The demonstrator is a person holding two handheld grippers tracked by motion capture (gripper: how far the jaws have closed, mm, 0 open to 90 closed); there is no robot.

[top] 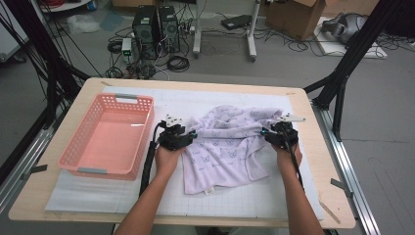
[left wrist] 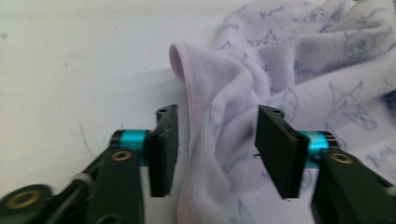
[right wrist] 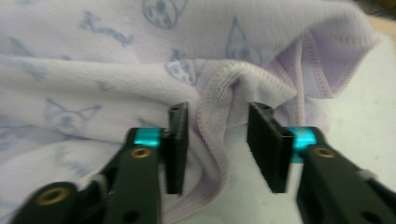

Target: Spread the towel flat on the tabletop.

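A crumpled lilac garment (top: 230, 147) printed with small blue cat faces lies on the white mat in the middle of the table. My left gripper (top: 193, 134) sits at its left edge, jaws open. In the left gripper view a ribbed hem fold of the garment (left wrist: 289, 60) stands loosely between the jaws of the left gripper (left wrist: 217, 140). My right gripper (top: 264, 131) is at the cloth's right edge, also open. In the right gripper view a stitched hem of the garment (right wrist: 93, 37) bunches between the parted jaws of the right gripper (right wrist: 217, 140) without being pinched.
A pink slotted basket (top: 73, 142) stands on the left side of the table, with nothing inside. A white gridded mat (top: 147, 196) covers most of the wooden tabletop (top: 328, 166). Cables, computer towers and boxes lie on the floor beyond the far edge.
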